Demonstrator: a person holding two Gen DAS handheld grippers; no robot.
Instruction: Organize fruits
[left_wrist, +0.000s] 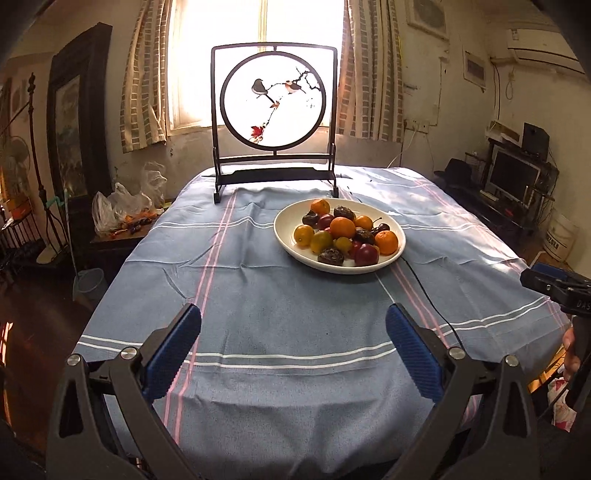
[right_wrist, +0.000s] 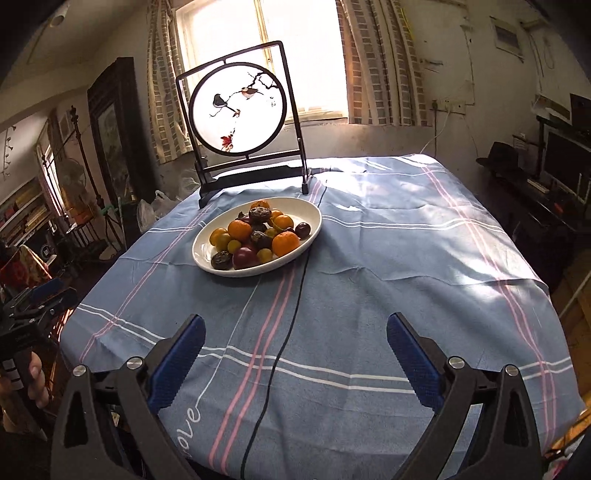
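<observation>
one white plate (left_wrist: 397, 248) sits mid-table on the blue striped cloth (left_wrist: 280, 332), heaped with fruit — about four oranges (left_wrist: 342, 227), three or four yellow-green ones, several dark wrinkled and red. one bird screen (left_wrist: 275, 101) stands behind it. left gripper (left_wrist: 293, 354) and right gripper (right_wrist: 295, 356) — two, both jaws spread wide, nothing between them.

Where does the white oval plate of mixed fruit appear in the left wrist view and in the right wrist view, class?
Left wrist view: the white oval plate lies right of centre, on the blue striped tablecloth.
Right wrist view: the plate lies left of centre, beside the thin black cable.
Shared landmark: the dark-framed round bird screen stands behind the plate in both.
</observation>
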